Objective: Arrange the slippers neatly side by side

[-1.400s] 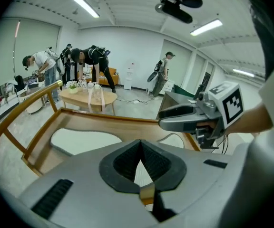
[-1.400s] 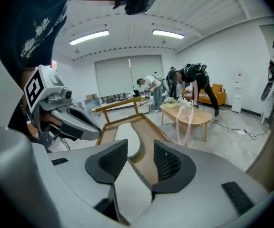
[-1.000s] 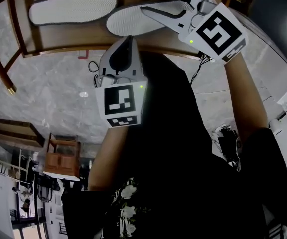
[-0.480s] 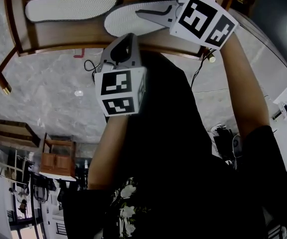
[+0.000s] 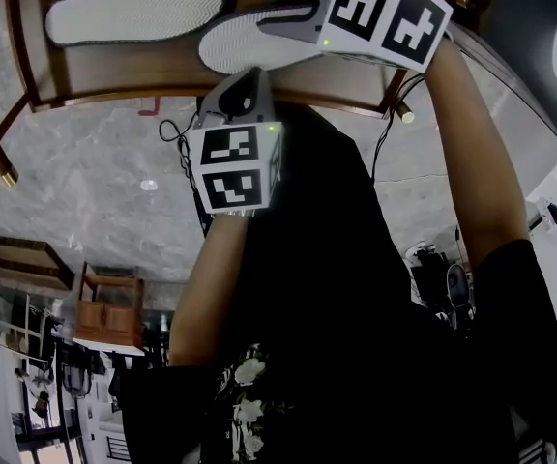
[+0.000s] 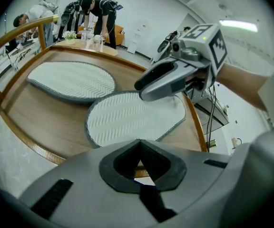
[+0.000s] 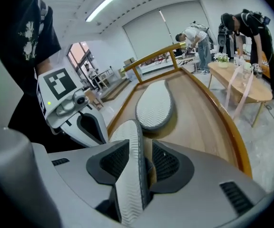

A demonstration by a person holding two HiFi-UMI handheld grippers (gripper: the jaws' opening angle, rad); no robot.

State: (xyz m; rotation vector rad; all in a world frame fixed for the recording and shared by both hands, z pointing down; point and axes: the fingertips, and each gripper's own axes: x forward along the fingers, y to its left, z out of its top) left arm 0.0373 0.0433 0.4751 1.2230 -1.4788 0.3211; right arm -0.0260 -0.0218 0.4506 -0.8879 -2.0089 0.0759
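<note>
Two white-soled slippers lie sole-up on a wooden railed platform (image 5: 114, 77). The far slipper (image 5: 133, 6) (image 6: 73, 80) (image 7: 154, 106) rests alone at the left. My right gripper (image 5: 285, 8) (image 7: 144, 163) is shut on the end of the near slipper (image 5: 245, 42) (image 6: 132, 120) (image 7: 130, 175), and the grey rim stands between the ribbed pads. Just short of the platform's front rail, my left gripper (image 5: 245, 80) (image 6: 139, 163) is shut and empty, and it touches nothing.
A raised wooden rail (image 6: 13, 32) runs round the platform. Below it lies a marble floor (image 5: 95, 182) with black cables (image 5: 177, 129). Several people stand at a round table (image 7: 241, 87) in the background. Small wooden furniture (image 5: 109, 317) stands at the lower left.
My right gripper has rolled over and slid left along the near slipper, so its marker cube now faces up. The left gripper has barely moved.
</note>
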